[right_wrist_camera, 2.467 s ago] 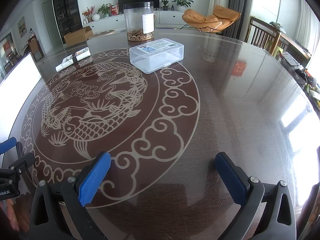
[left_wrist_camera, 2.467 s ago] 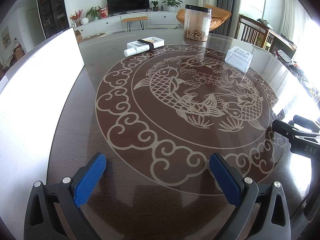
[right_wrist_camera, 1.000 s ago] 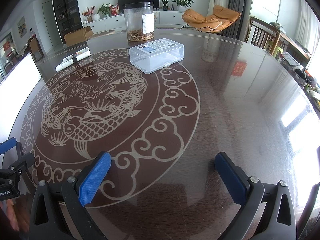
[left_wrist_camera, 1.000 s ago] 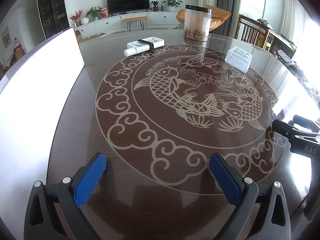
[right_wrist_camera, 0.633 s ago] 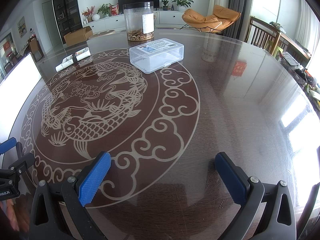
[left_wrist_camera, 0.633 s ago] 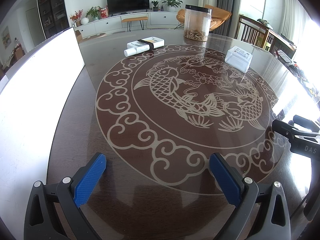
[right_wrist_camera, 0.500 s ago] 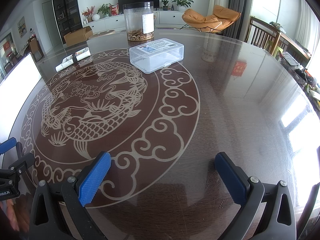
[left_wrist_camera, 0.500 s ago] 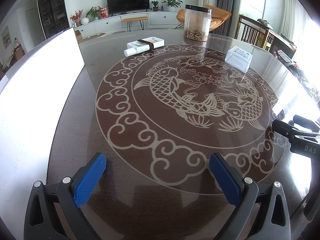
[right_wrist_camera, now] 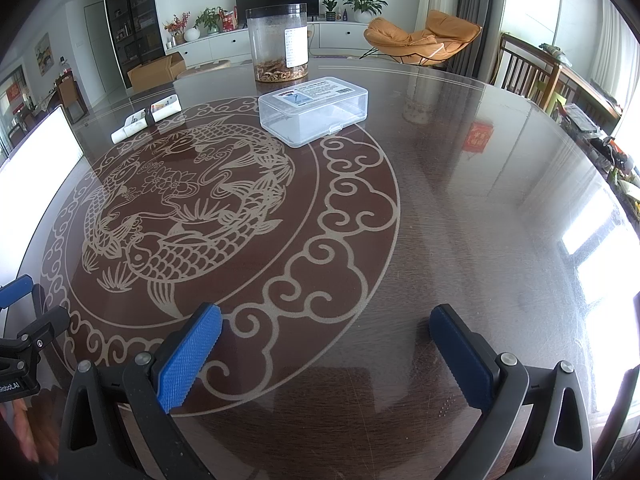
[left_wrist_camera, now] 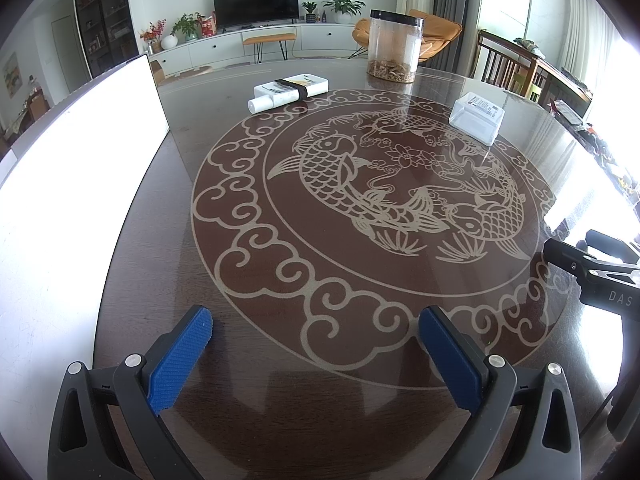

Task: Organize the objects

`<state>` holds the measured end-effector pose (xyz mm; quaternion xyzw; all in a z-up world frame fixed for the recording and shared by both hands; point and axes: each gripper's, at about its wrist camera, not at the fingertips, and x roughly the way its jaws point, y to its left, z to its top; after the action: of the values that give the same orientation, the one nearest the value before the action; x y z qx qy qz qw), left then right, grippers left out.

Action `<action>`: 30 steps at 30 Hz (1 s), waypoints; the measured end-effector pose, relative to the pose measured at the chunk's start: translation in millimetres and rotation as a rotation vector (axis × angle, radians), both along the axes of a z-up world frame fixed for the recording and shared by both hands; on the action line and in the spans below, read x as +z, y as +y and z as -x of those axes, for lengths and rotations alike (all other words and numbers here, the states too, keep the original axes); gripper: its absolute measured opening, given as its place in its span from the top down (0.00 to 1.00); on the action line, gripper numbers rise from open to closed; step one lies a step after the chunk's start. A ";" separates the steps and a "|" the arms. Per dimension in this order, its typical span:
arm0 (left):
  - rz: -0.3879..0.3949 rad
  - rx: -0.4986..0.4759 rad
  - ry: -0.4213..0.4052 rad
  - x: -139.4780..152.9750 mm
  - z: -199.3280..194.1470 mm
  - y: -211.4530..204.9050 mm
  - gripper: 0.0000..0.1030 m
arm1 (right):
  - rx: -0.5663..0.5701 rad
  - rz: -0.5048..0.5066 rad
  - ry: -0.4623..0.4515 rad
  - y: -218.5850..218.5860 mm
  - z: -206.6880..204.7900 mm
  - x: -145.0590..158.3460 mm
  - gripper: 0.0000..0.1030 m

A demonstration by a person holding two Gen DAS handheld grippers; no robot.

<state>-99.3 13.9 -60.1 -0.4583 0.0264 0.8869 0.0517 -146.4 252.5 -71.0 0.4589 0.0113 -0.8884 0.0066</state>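
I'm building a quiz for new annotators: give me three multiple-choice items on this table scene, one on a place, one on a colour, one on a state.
1. Where does the clear lidded plastic box sit relative to the tall clear jar with a black lid?
A. nearer the camera
B. behind it
C. on top of it

2. What colour are the gripper finger pads?
A. red
B. blue
C. white

3. How does the right gripper stand?
A. shut on the box
B. shut on nothing
C. open and empty

Key: 1 A, the box lies in front of the jar; 2 B, both pads show blue; 3 C, its fingers are wide apart over the bare dark round table.
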 end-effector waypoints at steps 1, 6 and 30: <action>0.000 0.000 0.000 0.0 0.2 -0.3 0.00 | 0.000 0.000 0.000 -0.1 0.2 -0.2 0.00; 0.000 -0.001 0.001 0.3 -0.6 -0.5 0.00 | 0.000 0.000 0.000 0.0 0.0 0.0 0.00; 0.259 -0.337 -0.141 50.8 209.8 23.7 0.00 | 0.000 0.000 0.000 0.0 0.1 -0.1 0.00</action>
<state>-309.2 37.7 -9.2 -0.5111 0.2126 0.8206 0.1419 -146.5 252.5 -71.0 0.4589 0.0114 -0.8884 0.0066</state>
